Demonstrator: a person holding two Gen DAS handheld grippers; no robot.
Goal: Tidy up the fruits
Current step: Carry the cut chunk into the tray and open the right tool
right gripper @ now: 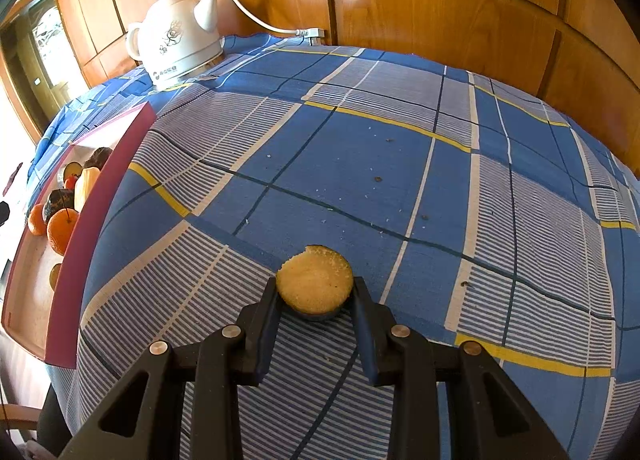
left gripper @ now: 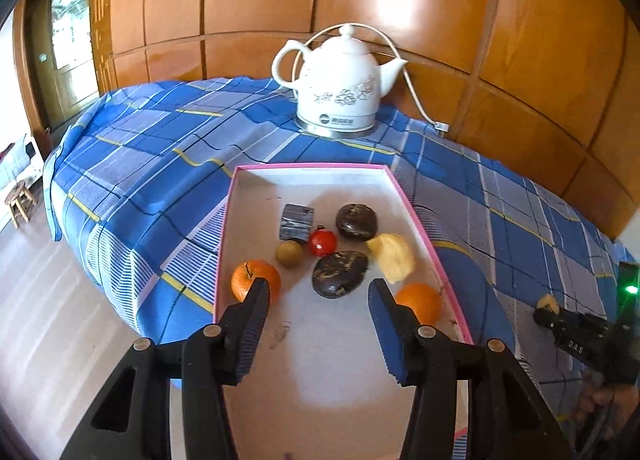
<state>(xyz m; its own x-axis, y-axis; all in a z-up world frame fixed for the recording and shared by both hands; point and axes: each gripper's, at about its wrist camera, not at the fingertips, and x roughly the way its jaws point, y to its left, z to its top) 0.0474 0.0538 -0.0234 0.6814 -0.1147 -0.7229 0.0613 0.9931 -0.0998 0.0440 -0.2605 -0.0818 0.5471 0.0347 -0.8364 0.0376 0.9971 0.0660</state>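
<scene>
Left gripper [left gripper: 318, 290]: fingers apart, nothing between them, hanging over the near half of the shallow white box with pink rim [left gripper: 412, 201].

Box count ahead of the left fingers: two oranges, one [left gripper: 250, 278] at the left fingertip by the left wall, one [left gripper: 420, 300] just past the right fingertip; two dark mottled oval fruits [left gripper: 340, 272] [left gripper: 356, 219]; one red cherry tomato [left gripper: 322, 242]; one small brownish round fruit [left gripper: 289, 254]; one pale yellow peeled piece [left gripper: 394, 260]; one dark cube [left gripper: 296, 221].

Right gripper [right gripper: 315, 286]: fingers closed on a round tan biscuit-like disc [right gripper: 314, 284], just above the blue plaid cloth on the surface [right gripper: 360, 163].

Only the right view shows the cloth beyond the disc, bare but for crumbs, box well off to the left. White ceramic kettle [left gripper: 340, 83] sits at the far edge by the wood panel wall.
</scene>
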